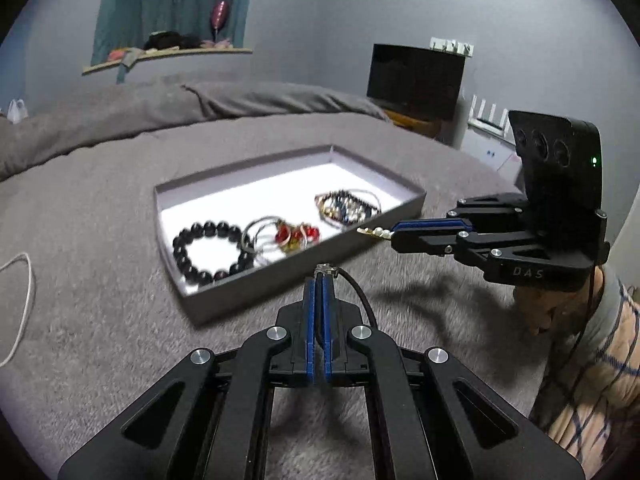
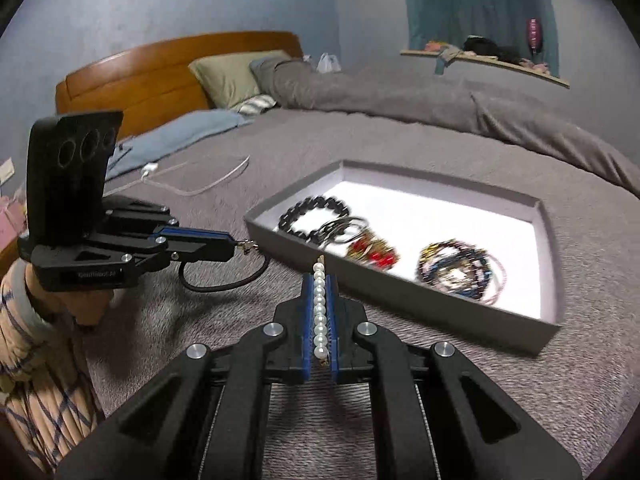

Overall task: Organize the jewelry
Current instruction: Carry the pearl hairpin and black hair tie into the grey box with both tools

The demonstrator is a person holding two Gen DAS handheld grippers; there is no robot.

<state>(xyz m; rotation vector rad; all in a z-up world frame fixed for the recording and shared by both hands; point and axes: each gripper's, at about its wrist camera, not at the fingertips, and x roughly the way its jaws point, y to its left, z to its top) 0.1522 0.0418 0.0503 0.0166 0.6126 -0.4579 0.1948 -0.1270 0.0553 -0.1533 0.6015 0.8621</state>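
Only the right wrist view shows the bed's headboard (image 2: 160,68). On the grey bed (image 1: 100,300) lies a tray (image 1: 208,304) holding a black bead bracelet (image 1: 208,252). Beside it, the right tongs (image 2: 320,276) clamp a pearl strand (image 2: 319,312); the left tongs (image 1: 320,280) pinch a black cord (image 1: 360,296).

So the tray (image 1: 208,308) sits on the bed (image 1: 100,280). In the left wrist view, bead bracelet (image 1: 212,250) lies inside at 9 o'clock, ring cluster (image 1: 280,236) in the middle, bangle pile (image 1: 347,207) at 2 o'clock, cable (image 1: 24,304) off around 9.
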